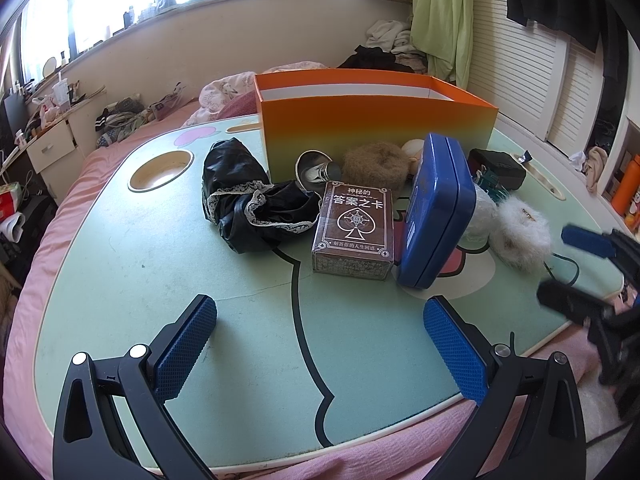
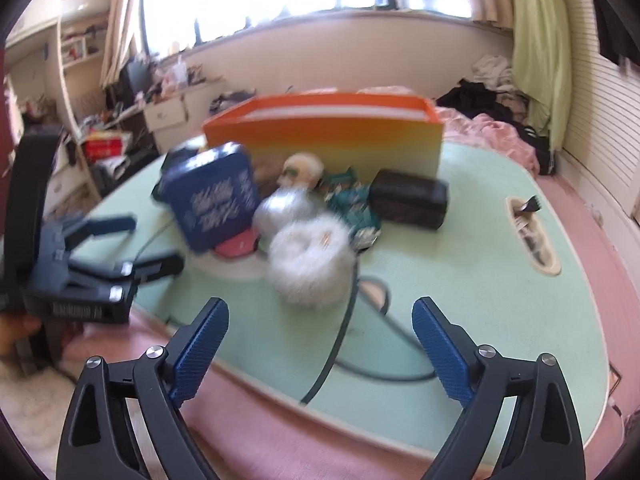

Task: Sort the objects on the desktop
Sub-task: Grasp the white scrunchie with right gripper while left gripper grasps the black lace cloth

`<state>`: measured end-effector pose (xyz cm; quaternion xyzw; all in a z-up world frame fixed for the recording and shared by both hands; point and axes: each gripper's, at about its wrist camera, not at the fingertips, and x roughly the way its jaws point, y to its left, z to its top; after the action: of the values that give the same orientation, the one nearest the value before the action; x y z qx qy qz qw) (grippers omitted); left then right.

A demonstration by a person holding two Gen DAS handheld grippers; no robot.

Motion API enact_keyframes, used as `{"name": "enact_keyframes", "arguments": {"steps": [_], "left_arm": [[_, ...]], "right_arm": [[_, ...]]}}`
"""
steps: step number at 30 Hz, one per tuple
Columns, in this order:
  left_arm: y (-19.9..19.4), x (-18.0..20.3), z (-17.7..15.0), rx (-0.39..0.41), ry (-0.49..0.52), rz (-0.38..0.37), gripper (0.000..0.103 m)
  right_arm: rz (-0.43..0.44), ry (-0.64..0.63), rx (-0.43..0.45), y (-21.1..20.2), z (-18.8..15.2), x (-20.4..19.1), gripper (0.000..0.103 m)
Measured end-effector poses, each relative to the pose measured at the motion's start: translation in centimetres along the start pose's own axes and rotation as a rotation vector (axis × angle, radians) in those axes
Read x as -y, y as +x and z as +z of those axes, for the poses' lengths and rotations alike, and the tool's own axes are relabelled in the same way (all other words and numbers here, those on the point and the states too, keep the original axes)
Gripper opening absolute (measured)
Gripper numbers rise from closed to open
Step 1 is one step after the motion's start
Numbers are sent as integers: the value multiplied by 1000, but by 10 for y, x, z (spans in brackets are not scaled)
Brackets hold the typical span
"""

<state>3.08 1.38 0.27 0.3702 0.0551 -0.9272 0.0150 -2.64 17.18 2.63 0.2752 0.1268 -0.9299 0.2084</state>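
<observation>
The left claw hangs spread wide over the bare near part of the desk, its blue cross-hatched pads holding nothing. The right claw is likewise spread and empty, poised at the desk's near edge above a pink bedspread; in the left view it shows as a blurred dark shape at the right rim. No earlier picture is given, and both sets of jaws stand apart with nothing between them. The desk is a smooth mint-green board with rounded corners, a dark curved outline printed on it and a round cup hole. Taking the tall orange box at the back of the desk as landmark: its card walls are glossy, fading to yellow-green, and open at the top. In front of it lies a brown card deck, a flat rectangular pack with a spade emblem. Touching the deck's right side, a blue tin with rounded corners stands on edge, tilted. Left of the deck, in front of the box's left corner, a crumpled black satin cloth shows lace trim. Right of the tin, a fluffy white scrunchie lies, a ring of fur. Against the box's front wall rest a shiny metal cup on its side and a brown fuzzy scrunchie. Near the box's right corner sits a black case.
</observation>
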Motion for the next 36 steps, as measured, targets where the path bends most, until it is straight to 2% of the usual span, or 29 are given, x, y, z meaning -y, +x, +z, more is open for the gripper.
{"name": "enact_keyframes", "arguments": {"steps": [2,6,8,9,10,11,13,15,17,18,19,20,22,25,28,30,32,36], "left_arm": [[-2,3,1,3,2,-3,103],[-7,1,1,13,-7,-41,103],[-16,-10,1,42,-58,-82,102],[-21,-18,4,62,-89,-82,102],[-25,-24,6,75,-108,-79,102],[-29,-31,11,92,-130,-75,101],[-32,-42,21,108,-153,-61,95],[-27,-53,34,117,-193,-50,95],[-5,-64,49,63,-230,-69,95],[5,-66,54,31,-235,-85,88],[19,-68,58,-10,-245,-95,68],[31,-72,61,-53,-258,-99,57],[36,-73,63,-42,-267,-95,46],[31,-79,57,-25,-303,-131,39],[16,-86,50,12,-312,-118,37],[4,-91,57,55,-320,-129,37],[-10,-87,74,98,-296,-148,37],[-19,-64,128,164,-210,-149,37]], "right_arm": [[0,12,14,2,7,0,90],[-26,-24,-29,17,15,-8,82],[5,-34,-70,25,15,-10,66],[-1,-36,-71,25,13,-9,46],[-8,-36,-62,23,13,-9,33],[-4,-29,-54,21,12,-7,29],[14,-8,-26,16,10,-1,29],[29,13,1,11,9,3,29],[36,21,17,7,10,6,29],[36,21,21,6,10,6,29],[35,18,23,6,10,6,29],[35,16,26,5,10,6,29],[38,13,31,4,11,6,29],[36,4,34,2,12,5,29],[43,4,54,-3,19,7,29],[43,20,81,-8,34,11,29],[32,29,95,-7,60,13,29],[34,66,117,13,120,19,30]]}}
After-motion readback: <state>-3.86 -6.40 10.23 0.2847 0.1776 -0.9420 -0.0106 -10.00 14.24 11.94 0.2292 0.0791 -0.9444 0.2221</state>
